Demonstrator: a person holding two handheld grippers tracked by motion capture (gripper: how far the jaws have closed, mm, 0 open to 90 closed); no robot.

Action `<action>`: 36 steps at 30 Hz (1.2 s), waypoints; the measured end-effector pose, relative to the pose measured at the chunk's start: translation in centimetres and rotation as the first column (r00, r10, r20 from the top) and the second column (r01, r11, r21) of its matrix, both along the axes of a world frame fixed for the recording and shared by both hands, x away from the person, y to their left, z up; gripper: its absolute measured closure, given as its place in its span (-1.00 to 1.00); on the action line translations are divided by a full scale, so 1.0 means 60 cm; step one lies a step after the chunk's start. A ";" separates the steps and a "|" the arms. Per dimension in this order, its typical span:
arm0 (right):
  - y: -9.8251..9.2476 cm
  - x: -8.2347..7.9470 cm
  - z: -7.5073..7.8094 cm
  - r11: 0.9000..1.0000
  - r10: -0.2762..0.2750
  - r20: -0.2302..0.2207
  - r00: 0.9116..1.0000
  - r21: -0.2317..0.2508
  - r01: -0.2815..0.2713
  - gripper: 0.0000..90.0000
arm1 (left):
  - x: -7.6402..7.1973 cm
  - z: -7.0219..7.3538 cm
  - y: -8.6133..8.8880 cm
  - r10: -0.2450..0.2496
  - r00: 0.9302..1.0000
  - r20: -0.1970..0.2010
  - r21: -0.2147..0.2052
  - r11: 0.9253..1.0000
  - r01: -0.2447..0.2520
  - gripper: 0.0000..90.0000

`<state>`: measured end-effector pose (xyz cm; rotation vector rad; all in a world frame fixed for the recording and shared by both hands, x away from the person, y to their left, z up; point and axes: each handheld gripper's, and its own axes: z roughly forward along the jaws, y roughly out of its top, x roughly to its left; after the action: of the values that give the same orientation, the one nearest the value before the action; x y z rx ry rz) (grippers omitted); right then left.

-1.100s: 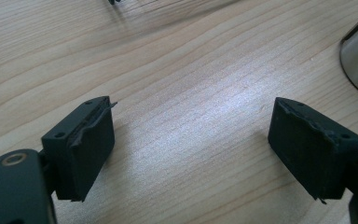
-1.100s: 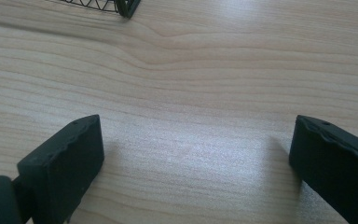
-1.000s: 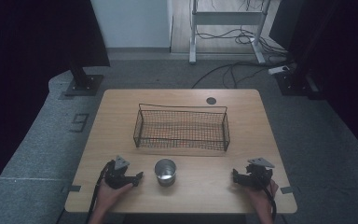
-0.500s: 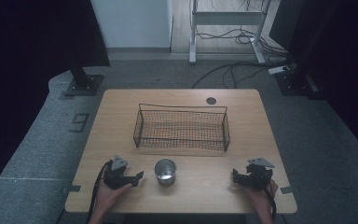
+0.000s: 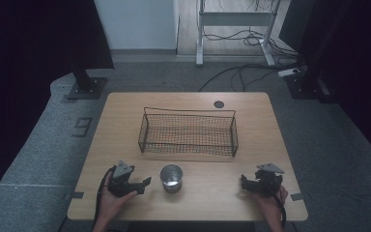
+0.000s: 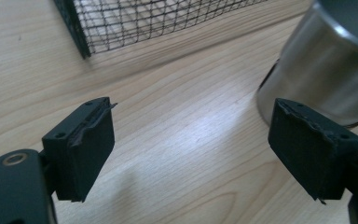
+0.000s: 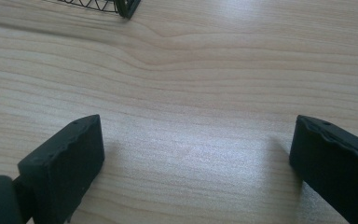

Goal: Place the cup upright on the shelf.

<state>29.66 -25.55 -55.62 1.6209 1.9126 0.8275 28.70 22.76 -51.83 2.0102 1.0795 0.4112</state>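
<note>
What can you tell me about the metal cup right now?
The cup is a small, shiny steel-looking cylinder, upright with its open mouth up, and looks empty. It stands on the wooden table near the front edge, just in front of the wire basket and apart from it. The left gripper sits open beside it, not touching; in the left gripper view the cup's wall rises just beyond one jaw. Nothing grips it.

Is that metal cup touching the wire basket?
Apart. In the high view, the metal cup stands nearer the person than the wire basket, with a strip of bare table plainly between them.
</note>
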 end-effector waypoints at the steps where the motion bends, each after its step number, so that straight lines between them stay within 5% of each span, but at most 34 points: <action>1: 0.000 0.000 0.000 1.000 0.000 0.000 1.000 0.000 0.000 -0.93 | -0.001 0.002 -0.002 -0.004 1.000 0.003 0.000 1.000 0.004 -0.67; 23: 0.000 0.000 0.000 1.000 -0.001 0.001 1.000 0.000 0.001 -0.93 | -0.017 0.021 -0.030 -0.080 0.997 0.023 -0.043 0.996 0.081 -0.76; 36: 0.000 0.000 0.000 1.000 -0.001 0.001 1.000 0.001 0.001 -0.93 | -0.024 0.030 -0.052 -0.157 0.987 0.033 -0.057 0.986 0.159 -0.96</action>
<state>29.67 -25.57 -55.61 1.6216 1.9108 0.8282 27.25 19.66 -50.05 2.0146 0.8972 0.3200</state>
